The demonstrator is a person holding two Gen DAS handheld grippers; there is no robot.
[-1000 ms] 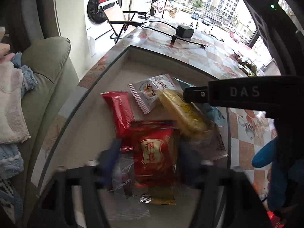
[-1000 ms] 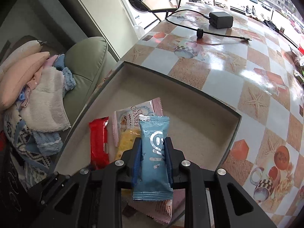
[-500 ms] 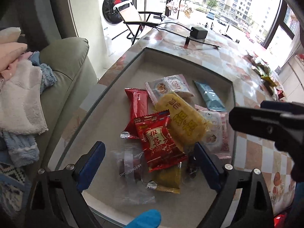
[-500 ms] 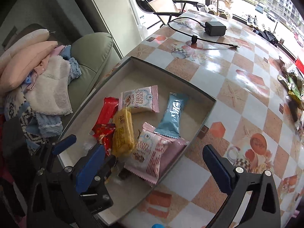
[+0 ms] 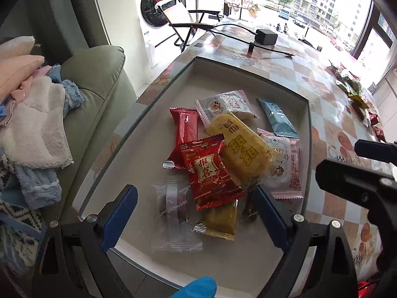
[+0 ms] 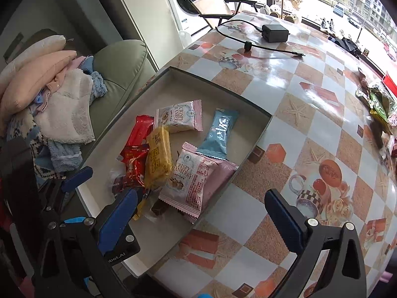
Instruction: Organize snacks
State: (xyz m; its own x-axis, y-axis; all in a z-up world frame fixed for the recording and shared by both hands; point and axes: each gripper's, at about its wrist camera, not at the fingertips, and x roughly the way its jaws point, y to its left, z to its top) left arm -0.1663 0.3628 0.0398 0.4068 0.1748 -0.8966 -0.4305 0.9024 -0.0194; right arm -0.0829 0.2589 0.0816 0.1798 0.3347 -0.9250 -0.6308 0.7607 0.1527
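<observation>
A shallow grey box (image 5: 248, 77) (image 6: 223, 87) on the table holds several snack packets: a red square packet (image 5: 211, 171), a long red one (image 5: 186, 129), a yellow one (image 5: 240, 149) (image 6: 158, 159), a blue one (image 5: 278, 119) (image 6: 219, 131), pink cranberry packets (image 6: 191, 178) (image 5: 228, 106) and a clear one (image 5: 173, 206). My left gripper (image 5: 196, 213) is open and empty above the box's near end. My right gripper (image 6: 201, 216) is open and empty over the box's near right edge.
A black adapter with cable (image 6: 274, 33) lies on the far table. More loose snacks (image 6: 379, 106) (image 5: 357, 94) lie at the table's right side. A green sofa with piled clothes (image 6: 62, 104) stands to the left. The patterned tabletop (image 6: 310, 129) stretches right.
The right gripper opened and dropped the blue packet in the box, then drew back. The left gripper opened off the red square packet and pulled back; both are now wide open.
</observation>
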